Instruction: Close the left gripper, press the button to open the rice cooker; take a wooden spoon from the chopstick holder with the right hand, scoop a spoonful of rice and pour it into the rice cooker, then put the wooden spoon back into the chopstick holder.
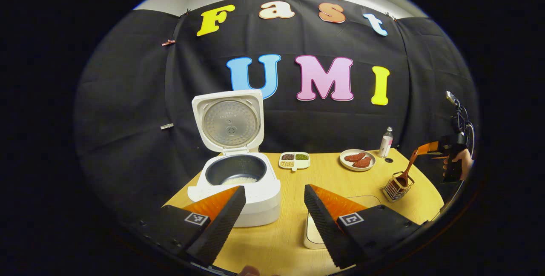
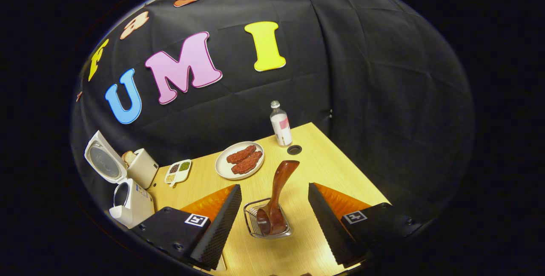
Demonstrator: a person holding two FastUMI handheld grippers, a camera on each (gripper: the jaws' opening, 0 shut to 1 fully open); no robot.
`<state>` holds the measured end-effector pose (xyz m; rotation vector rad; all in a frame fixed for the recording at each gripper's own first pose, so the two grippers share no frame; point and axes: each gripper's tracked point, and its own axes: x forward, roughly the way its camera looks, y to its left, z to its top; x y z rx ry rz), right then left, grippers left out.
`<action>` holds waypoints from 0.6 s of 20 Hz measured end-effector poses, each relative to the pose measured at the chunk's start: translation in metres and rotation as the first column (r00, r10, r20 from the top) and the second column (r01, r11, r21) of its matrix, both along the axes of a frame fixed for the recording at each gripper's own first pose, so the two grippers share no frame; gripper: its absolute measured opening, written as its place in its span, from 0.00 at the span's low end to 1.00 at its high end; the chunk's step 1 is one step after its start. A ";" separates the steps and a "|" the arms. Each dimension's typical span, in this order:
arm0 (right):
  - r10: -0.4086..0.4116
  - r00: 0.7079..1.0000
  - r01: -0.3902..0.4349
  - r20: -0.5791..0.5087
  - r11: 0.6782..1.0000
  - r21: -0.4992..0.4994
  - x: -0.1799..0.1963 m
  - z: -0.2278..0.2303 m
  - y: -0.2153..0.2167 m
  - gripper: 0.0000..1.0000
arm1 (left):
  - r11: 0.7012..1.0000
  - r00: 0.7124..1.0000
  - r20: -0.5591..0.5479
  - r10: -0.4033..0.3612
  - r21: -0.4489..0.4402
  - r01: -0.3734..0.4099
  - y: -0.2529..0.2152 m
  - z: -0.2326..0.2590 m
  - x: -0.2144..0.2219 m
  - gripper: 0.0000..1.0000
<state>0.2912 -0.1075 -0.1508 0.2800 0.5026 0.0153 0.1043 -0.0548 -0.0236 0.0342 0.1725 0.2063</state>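
The white rice cooker (image 1: 236, 182) stands open, lid (image 1: 230, 120) upright, with some white rice (image 1: 239, 179) in its dark pot. My left gripper (image 1: 274, 208) hovers open in front of it, holding nothing. The wooden spoon (image 1: 408, 167) stands bowl-down in the wire chopstick holder (image 1: 398, 187) at the right. In the right gripper view the spoon (image 2: 286, 169) leans in the holder (image 2: 267, 225) between my right gripper's (image 2: 274, 188) wide-open fingers, which do not touch it. The right gripper (image 1: 440, 150), held by a hand, is just right of the handle's top.
At the table's back are a small divided tray of beans (image 1: 294, 160), a plate of red pieces (image 1: 357, 159) and a bottle (image 1: 386, 142). A white container (image 1: 313, 233) sits under my left gripper's right finger. A toaster (image 2: 142, 165) stands behind the cooker (image 2: 130, 199).
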 end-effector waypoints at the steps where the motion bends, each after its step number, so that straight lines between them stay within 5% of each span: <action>1: 0.008 1.000 -0.007 -0.027 1.000 0.023 0.008 -0.011 0.002 0.99 | 1.000 1.000 -0.010 0.015 -0.003 -0.015 -0.005 -0.003 0.000 0.95; 10: 0.052 0.985 -0.024 -0.164 0.986 0.163 0.064 -0.079 0.024 0.95 | 0.982 0.980 -0.104 0.172 -0.056 -0.179 -0.024 -0.036 -0.029 0.95; 11: 0.050 0.982 -0.018 -0.183 0.985 0.173 0.065 -0.085 0.026 0.78 | 0.979 0.976 -0.109 0.188 -0.060 -0.195 -0.025 -0.039 -0.033 0.95; 12: 0.048 0.980 -0.012 -0.191 0.983 0.183 0.067 -0.088 0.026 0.80 | 0.976 0.974 -0.109 0.200 -0.061 -0.208 -0.025 -0.039 -0.036 0.95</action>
